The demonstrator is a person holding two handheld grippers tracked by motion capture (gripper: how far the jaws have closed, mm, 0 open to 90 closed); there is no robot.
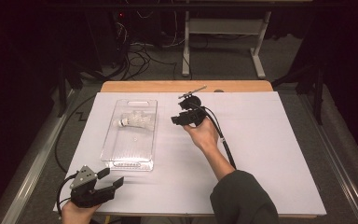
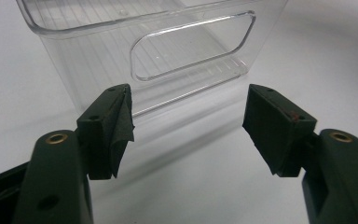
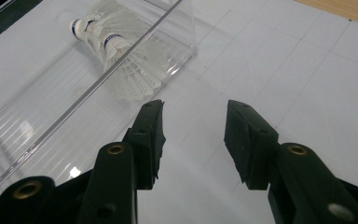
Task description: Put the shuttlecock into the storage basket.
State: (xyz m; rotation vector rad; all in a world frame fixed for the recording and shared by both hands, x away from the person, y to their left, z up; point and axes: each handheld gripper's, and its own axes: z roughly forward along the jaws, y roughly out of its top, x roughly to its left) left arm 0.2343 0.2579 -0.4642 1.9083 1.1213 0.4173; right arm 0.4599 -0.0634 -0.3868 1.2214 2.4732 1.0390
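Observation:
A clear plastic tray (image 1: 152,122) lies on the white table sheet, left of centre. White shuttlecocks (image 1: 134,121) lie in its far half, and in the right gripper view these shuttlecocks (image 3: 121,56) rest behind the tray's clear wall (image 3: 65,116). My right gripper (image 1: 176,117) hovers just right of the tray, open, with nothing between its jaws. In its own view the right gripper (image 3: 193,135) points at bare sheet beside the tray. My left gripper (image 1: 111,177) sits at the near left corner, open and empty, facing the tray's near handle end (image 2: 191,46); the left gripper (image 2: 189,123) shows wide jaws.
The white sheet (image 1: 261,149) covers a wooden table whose far edge (image 1: 186,86) shows. A thin metal tool (image 1: 193,91) lies at the sheet's far edge. A black cable (image 1: 226,147) trails along the right forearm. Beyond the table stand desk legs and floor cables.

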